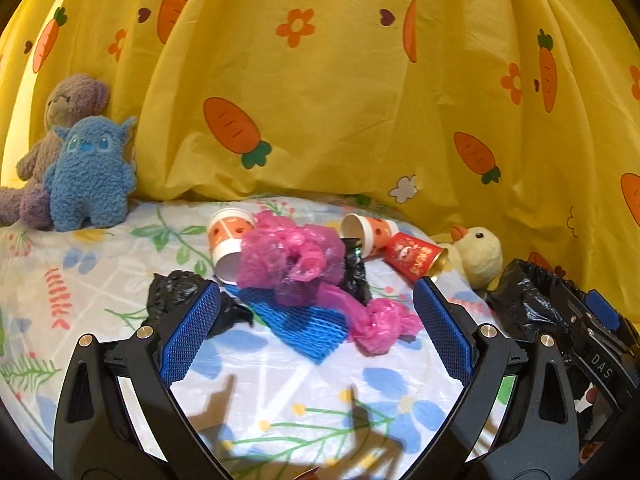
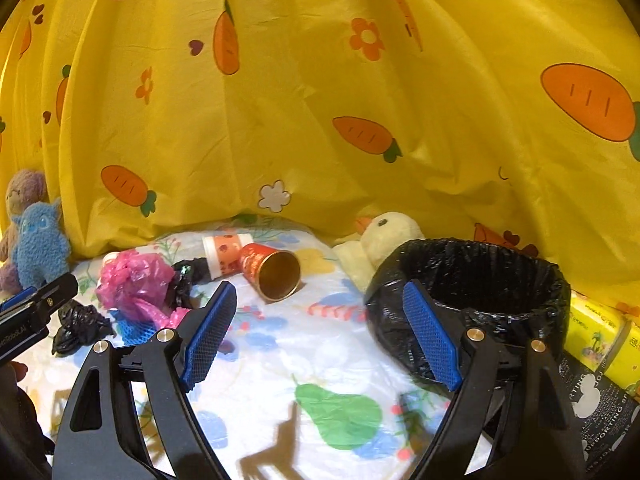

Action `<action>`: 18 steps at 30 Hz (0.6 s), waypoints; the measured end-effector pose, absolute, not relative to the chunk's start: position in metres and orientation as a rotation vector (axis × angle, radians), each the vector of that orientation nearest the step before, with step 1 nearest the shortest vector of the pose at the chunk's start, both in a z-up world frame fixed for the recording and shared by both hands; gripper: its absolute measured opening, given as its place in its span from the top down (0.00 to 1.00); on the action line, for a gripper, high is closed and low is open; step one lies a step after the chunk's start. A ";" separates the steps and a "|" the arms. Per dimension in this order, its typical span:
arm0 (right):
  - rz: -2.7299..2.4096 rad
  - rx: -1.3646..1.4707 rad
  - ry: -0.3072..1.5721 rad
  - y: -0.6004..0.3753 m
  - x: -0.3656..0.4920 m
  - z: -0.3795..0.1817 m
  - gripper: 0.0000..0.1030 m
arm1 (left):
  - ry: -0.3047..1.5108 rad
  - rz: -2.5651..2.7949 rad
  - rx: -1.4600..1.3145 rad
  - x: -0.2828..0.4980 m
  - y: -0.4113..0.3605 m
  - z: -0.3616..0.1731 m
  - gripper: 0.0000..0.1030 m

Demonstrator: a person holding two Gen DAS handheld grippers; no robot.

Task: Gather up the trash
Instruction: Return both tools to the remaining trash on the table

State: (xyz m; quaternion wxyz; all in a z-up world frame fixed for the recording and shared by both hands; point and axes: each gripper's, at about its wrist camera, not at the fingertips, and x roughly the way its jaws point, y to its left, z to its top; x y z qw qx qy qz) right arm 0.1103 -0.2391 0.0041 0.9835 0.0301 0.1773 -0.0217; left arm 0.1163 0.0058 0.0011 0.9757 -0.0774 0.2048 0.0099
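Trash sits heaped mid-bed: black scrap (image 1: 176,292), paper cup (image 1: 230,240), pink bag (image 1: 292,260) over blue netting (image 1: 308,328), red cup (image 1: 416,258). Left gripper (image 1: 318,328) gapes empty before it. Right gripper (image 2: 320,332) hangs wide, empty, its right finger against the black-lined bin (image 2: 480,280).

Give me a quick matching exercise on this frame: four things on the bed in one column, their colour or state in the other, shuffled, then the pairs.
Things
1. cup with gold inside
2. bin
3. crumpled bag
4. foam net

Descriptions
A. lined with black plastic, standing upright
B. pink, lying in the middle of the pile
C. red outside, lying on its side
D. blue, flat on the sheet under the pink plastic

Pairs: 1-C, 2-A, 3-B, 4-D
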 end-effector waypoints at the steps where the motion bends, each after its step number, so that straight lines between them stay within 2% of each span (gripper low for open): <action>1: -0.033 0.051 0.361 -0.232 0.113 0.003 0.20 | 0.415 0.031 -0.163 0.116 0.013 0.001 0.08; 10: 0.005 0.050 0.443 -0.210 0.167 -0.008 0.20 | 0.420 0.072 -0.198 0.125 0.037 -0.005 0.08; 14: 0.011 0.067 0.494 -0.207 0.200 -0.013 0.24 | 0.425 0.078 -0.185 0.136 0.034 -0.002 0.08; 18: 0.004 0.075 0.558 -0.204 0.238 -0.021 0.34 | 0.411 0.080 -0.183 0.145 0.033 0.003 0.08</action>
